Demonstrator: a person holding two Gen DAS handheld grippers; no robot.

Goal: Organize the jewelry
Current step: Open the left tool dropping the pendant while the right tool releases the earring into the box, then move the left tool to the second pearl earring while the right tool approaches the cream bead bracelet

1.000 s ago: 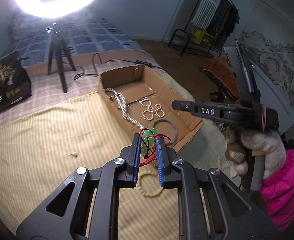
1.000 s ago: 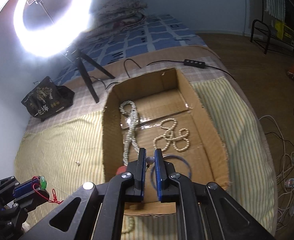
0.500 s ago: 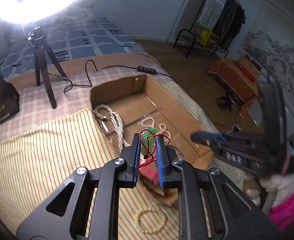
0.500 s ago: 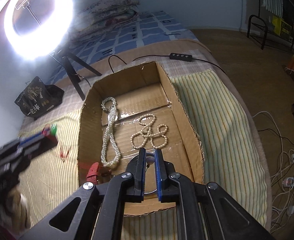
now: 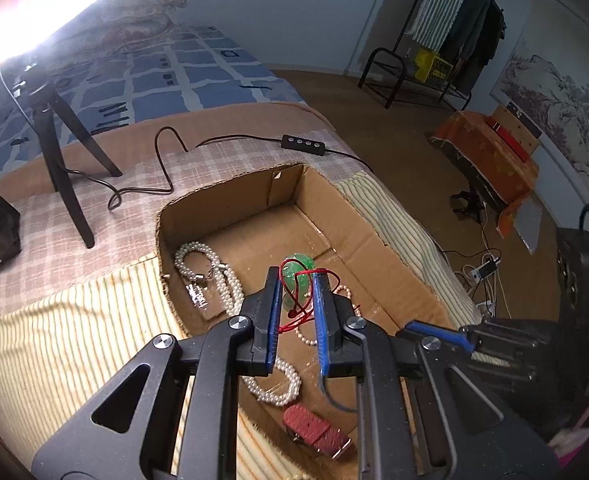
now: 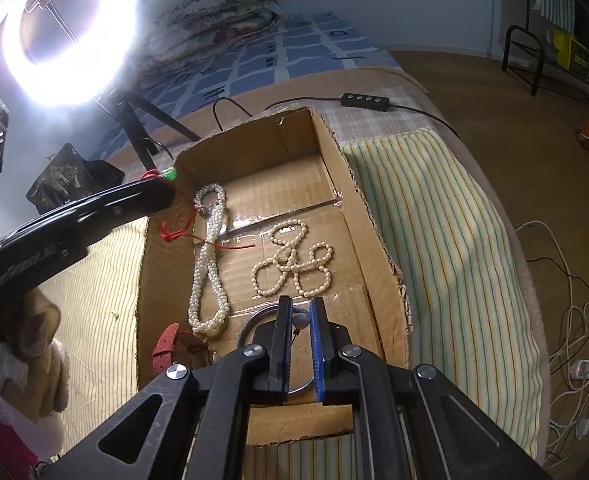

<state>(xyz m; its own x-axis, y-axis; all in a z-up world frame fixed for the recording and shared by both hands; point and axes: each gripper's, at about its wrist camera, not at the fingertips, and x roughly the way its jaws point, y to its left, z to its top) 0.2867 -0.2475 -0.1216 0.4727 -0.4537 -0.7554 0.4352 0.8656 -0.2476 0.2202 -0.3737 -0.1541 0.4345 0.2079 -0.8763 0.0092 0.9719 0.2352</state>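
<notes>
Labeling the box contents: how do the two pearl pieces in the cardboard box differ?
The long pearl rope lies as one stretched doubled loop along the box's left side; the small pearl strand is coiled into several small loops mid-floor. The rope looks thicker, white and multi-strand; the small strand looks single and creamier. Both lie free on the cardboard box floor, ungripped.

L wrist: down, close | R wrist: steeper | shared: cardboard box (image 5: 378, 236) (image 6: 368, 208)

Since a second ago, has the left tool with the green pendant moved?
Yes. In the right wrist view the left tool has travelled from beside the cardboard box to over its left wall, carrying the green pendant.
</notes>
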